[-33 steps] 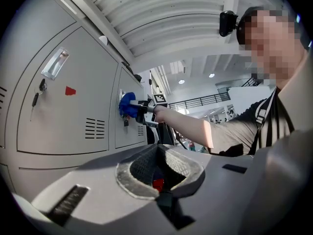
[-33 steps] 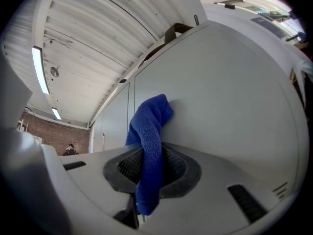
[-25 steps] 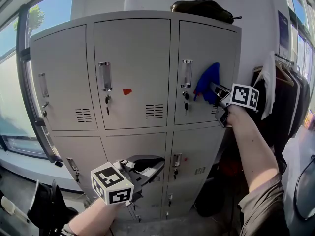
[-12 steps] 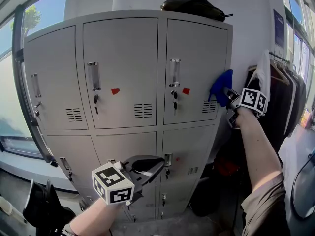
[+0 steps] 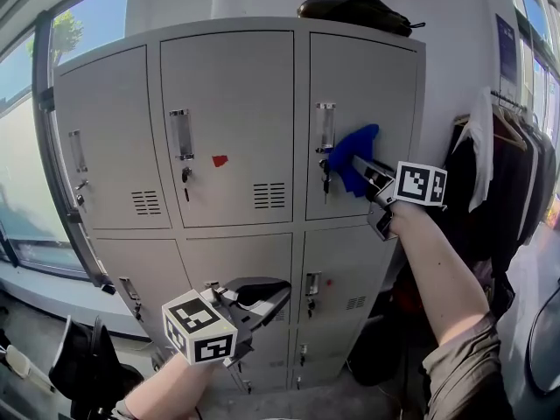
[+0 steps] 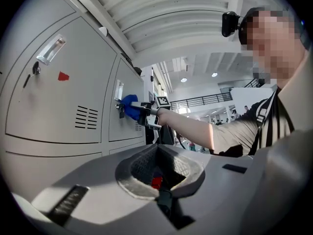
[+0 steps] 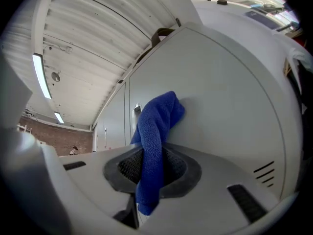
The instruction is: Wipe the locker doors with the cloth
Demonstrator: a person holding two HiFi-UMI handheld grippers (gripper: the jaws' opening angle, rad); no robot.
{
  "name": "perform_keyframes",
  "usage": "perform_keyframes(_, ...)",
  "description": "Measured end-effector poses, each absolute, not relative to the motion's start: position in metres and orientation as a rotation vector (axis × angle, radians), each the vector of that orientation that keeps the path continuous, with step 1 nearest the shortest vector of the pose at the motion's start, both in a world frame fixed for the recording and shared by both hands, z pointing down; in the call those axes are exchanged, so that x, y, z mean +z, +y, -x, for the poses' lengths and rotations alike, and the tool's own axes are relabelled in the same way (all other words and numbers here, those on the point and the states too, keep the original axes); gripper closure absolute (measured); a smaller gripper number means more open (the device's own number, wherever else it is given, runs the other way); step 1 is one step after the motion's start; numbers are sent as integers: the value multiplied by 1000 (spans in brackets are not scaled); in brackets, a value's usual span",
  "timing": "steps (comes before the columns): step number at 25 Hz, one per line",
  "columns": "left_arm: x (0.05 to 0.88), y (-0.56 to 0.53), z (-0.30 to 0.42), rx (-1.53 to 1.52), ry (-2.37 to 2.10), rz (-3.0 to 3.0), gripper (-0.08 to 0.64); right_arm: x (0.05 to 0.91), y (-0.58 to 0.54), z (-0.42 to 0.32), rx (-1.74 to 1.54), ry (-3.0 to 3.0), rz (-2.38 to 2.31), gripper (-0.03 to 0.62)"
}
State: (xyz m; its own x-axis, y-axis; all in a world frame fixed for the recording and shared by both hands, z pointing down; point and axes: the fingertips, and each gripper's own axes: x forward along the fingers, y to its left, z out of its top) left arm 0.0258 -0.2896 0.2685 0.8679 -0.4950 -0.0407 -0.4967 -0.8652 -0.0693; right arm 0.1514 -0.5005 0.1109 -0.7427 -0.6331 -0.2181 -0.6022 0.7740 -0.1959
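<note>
jaws of the right gripper (image 5: pixel 371 175) pinch the cloth (image 5: pixel 351 157) against the locker door (image 5: pixel 367 86) at 2 o'clock; left gripper (image 5: pixel 262 297) jaws together, empty.

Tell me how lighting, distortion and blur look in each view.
Head view: fisheye bows the lockers; daylight comes from the window at left, the fronts evenly lit and sharp. Left gripper view: dark round vignette, a mosaic patch at upper right, far hall washed out. Right gripper view: blue cloth crisp, ceiling strip light glares.
</note>
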Motion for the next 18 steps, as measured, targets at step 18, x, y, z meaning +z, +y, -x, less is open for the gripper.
perform_keyframes(18, 279, -297, -28, 24, 753, 3000, 552, 125, -530, -246, -235, 2546, 1194, 535)
